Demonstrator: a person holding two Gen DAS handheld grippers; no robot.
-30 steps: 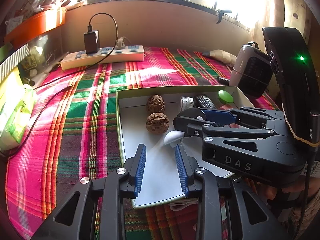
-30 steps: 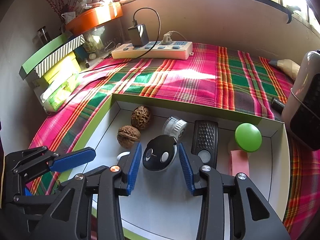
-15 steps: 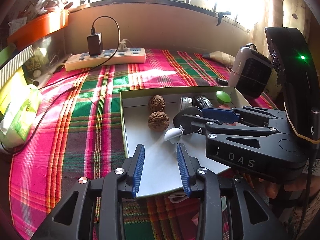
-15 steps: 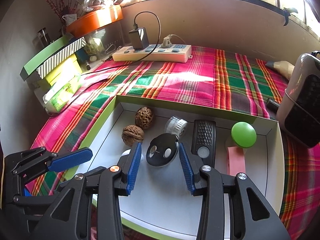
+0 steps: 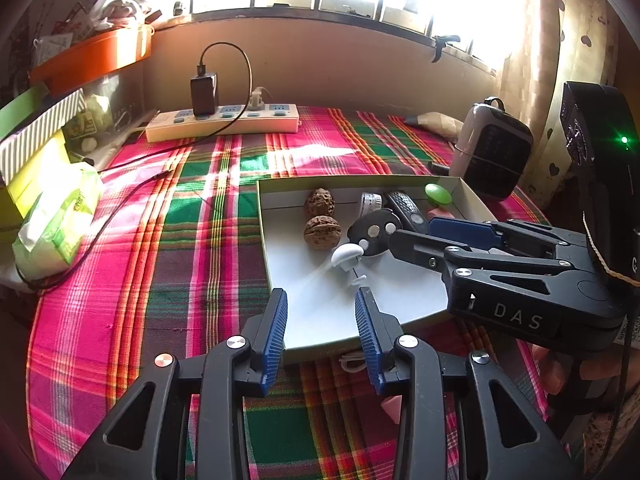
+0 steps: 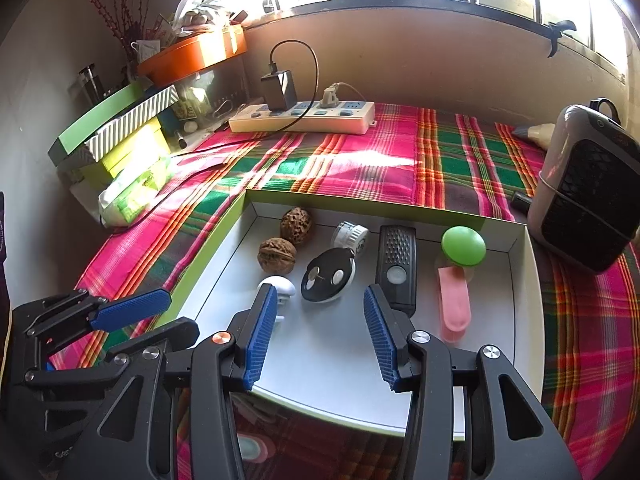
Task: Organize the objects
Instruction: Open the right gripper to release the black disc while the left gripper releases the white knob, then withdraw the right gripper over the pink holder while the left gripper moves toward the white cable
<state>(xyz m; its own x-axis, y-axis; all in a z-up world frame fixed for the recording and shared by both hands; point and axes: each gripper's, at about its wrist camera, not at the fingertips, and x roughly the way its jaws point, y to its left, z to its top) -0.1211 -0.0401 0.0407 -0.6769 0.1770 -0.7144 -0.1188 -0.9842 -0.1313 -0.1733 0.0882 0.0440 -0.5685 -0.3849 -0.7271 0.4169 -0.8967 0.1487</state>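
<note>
A shallow white box with a green rim (image 6: 532,312) (image 5: 262,216) lies on the plaid cloth. In it lie two walnuts (image 6: 277,255) (image 5: 322,232), a black oval disc (image 6: 329,274) (image 5: 374,232), a white mushroom-shaped hook (image 6: 277,286) (image 5: 346,256), a white cap (image 6: 350,235), a black remote (image 6: 396,268), a green knob (image 6: 463,246) and a pink piece (image 6: 453,304). My right gripper (image 6: 320,336) is open and empty, just short of the disc. My left gripper (image 5: 322,328) is open and empty over the box's near left corner.
A power strip (image 6: 302,118) with a black charger stands at the back. Stacked boxes and a green tissue pack (image 6: 134,192) line the left edge. A small heater (image 6: 586,188) stands right of the box. A cable (image 5: 120,200) runs across the cloth on the left.
My right gripper has let go of the black disc, opened and pulled back; the disc now lies in the box. My left gripper has drawn back toward the box's near edge.
</note>
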